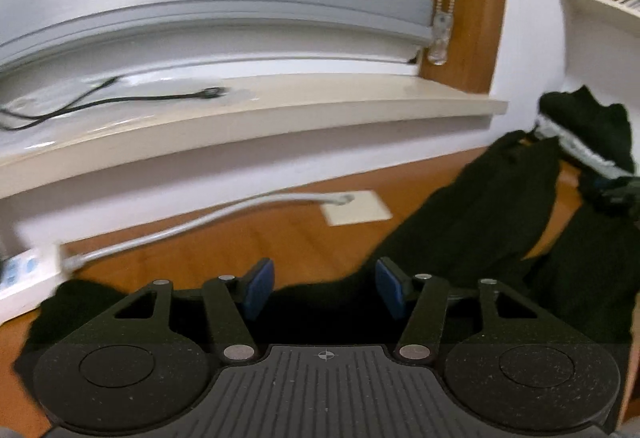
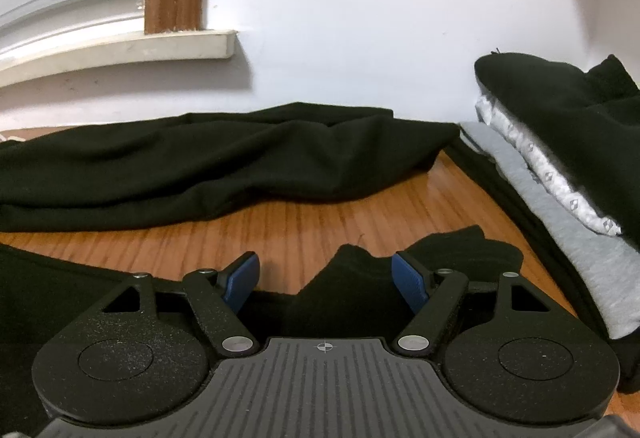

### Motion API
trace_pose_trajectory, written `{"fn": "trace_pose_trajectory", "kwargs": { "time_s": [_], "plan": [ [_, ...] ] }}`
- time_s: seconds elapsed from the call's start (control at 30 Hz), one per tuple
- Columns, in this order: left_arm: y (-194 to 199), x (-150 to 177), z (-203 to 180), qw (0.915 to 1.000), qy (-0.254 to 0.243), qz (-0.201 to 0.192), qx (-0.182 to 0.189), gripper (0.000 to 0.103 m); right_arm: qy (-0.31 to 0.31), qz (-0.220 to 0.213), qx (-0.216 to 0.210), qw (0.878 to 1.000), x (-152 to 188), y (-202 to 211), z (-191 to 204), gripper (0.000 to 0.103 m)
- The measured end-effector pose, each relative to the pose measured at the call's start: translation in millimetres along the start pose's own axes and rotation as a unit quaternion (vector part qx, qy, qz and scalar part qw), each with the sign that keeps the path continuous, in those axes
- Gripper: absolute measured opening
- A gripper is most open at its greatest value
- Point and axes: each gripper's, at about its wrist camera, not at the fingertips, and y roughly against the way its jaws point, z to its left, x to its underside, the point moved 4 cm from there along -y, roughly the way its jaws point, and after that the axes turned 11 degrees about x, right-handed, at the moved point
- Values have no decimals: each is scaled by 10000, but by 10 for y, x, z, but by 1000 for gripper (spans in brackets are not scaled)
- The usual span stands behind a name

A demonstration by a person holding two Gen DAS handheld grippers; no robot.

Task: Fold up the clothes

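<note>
Left gripper: I am seeing my left gripper (image 1: 325,288) at the bottom centre of the left wrist view, its blue-padded jaws standing spread with nothing pinched; black cloth is lying under and behind them.

Right gripper: my right gripper (image 2: 325,282) is sitting at the bottom centre of the right wrist view, jaws spread wide, a peaked fold of black cloth rising between the pads without being pressed (I am seeing clear gaps on both sides).

Garment: the long black fabric garment (image 2: 224,166) is lying crumpled across the middle of the right wrist view on the orange-brown wooden table (image 2: 304,226), running from the left edge toward the right; in the left wrist view it is stretching from the lower centre up to the right.

Stack: a pile of folded clothes (image 2: 560,182), grey and white patterned layers under a black one, is resting at the right edge of the frame, against the white wall (image 2: 360,18).

Background: a cream window sill (image 1: 256,118) is crossing the left half of the left wrist view, with a thin black cable (image 1: 120,100) lying on it and a grey cable (image 1: 208,222) below it.
</note>
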Motion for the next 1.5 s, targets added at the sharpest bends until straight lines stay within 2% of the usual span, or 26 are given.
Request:
{"fn": "trace_pose_trajectory", "kwargs": {
  "time_s": [0.07,0.1,0.13,0.17,0.4,0.53,0.67,0.77,0.83,0.93,1.07,1.1,1.13,1.17,1.33,1.43,1.5],
  "plan": [
    [-188,-11,-64,9996,-45,279,11,59,-2,4,14,10000,2,1,-3,72],
    [-266,10,-88,9992,-88,399,-27,50,-3,11,16,10000,2,-1,-4,72],
    [-341,34,-112,9986,-135,513,-69,17,-4,17,18,10000,3,-2,-5,72],
    [-364,53,-150,9983,-210,537,-76,5,-1,20,21,10000,2,-4,-5,72],
    [271,46,-832,9970,-528,-490,278,4,48,34,83,9999,7,-3,9,72],
    [281,337,-1140,9961,-735,-186,446,4,118,17,178,9998,4,-1,25,72],
    [175,464,-1154,9964,-774,-66,331,5,257,-24,291,9992,1,10,47,72],
    [173,379,-1124,9966,-765,-167,246,14,307,-49,330,9990,0,20,47,72],
    [172,290,-1127,9963,-794,-250,214,29,363,-48,329,9988,1,18,54,72],
    [107,186,-1222,9945,-993,-161,289,39,462,-62,365,9982,3,19,76,73],
    [-114,122,-1286,9924,-1206,112,232,39,514,-93,376,9979,1,23,85,73],
    [-148,118,-1279,9920,-1239,159,203,29,504,-110,378,9980,0,31,83,73],
    [-172,100,-1269,9918,-1255,152,163,13,483,-132,372,9981,-3,40,77,73],
    [-184,82,-1252,9922,-1228,133,162,8,445,-194,361,9982,-9,65,67,73],
    [-176,-112,-1073,9948,-999,-194,40,7,91,-332,-184,9992,-233,251,81,72],
    [-198,-181,-968,9960,-844,-296,64,7,-408,-320,-777,9956,-585,251,72,71],
    [-221,-187,-925,9964,-776,-315,100,7,-829,-239,-901,9922,-863,85,31,66]
  ]
}}
